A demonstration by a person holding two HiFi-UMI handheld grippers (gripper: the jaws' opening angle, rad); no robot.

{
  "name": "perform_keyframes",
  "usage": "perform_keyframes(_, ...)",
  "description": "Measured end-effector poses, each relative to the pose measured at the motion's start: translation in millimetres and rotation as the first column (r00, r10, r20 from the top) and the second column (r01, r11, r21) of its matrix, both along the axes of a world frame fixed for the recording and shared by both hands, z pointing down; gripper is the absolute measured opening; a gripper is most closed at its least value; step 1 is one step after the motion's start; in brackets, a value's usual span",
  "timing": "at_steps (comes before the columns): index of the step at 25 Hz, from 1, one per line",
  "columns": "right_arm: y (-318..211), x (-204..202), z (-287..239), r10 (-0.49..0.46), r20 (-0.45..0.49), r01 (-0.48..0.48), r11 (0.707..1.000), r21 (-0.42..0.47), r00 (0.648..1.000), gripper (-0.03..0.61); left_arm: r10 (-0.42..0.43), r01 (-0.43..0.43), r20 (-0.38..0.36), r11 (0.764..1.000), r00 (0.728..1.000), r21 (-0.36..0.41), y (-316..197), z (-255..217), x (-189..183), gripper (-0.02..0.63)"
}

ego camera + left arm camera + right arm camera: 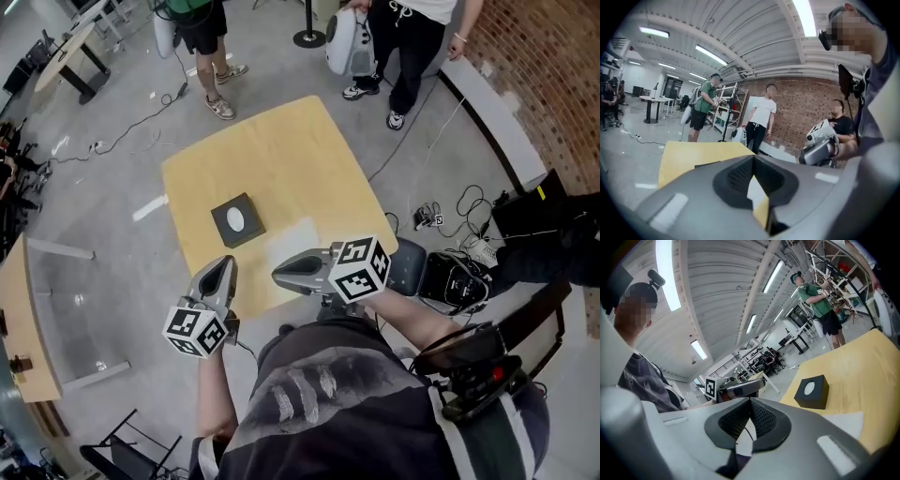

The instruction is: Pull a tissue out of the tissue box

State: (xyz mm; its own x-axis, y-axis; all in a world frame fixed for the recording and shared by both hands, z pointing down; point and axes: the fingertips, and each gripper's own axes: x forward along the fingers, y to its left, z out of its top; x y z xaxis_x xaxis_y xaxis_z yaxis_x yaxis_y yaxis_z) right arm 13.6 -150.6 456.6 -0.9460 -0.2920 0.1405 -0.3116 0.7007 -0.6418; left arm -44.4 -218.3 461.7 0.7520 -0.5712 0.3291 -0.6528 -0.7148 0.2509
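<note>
The black tissue box stands on the yellow desk, left of its middle, with a pale oval of tissue showing in the top opening. Just to its right a white sheet lies flat on the wood, apart from the box.

The left gripper hangs over the near edge of the desk, short of the box and pointing toward it. Its fingers are closed tip to tip. A white sliver shows in the slot behind the tips; whether it is the sheet on the desk cannot be told. The right gripper is just beside it on the right, lying level and pointing left, its fingers also pressed together with nothing between them.

The desk is bare wood, square, set cornerwise on a grey floor. Cables trail across the floor on the far left, and black gear cases with more leads sit on the right. A second wooden desk stands at the left edge. Beyond the far corner stand a person in a green top and a person in dark trousers. A brick wall runs along the far right, and strip lights line the white ceiling.
</note>
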Motion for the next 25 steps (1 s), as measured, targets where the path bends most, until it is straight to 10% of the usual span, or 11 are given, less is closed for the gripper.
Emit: perform_keyframes(25,81,-154,-26,0.101,-0.015,-0.1,0.995,0.017,0.995,-0.002,0.193,-0.182,-0.134,0.979,0.972,0.093,100,-31,-117,0.003)
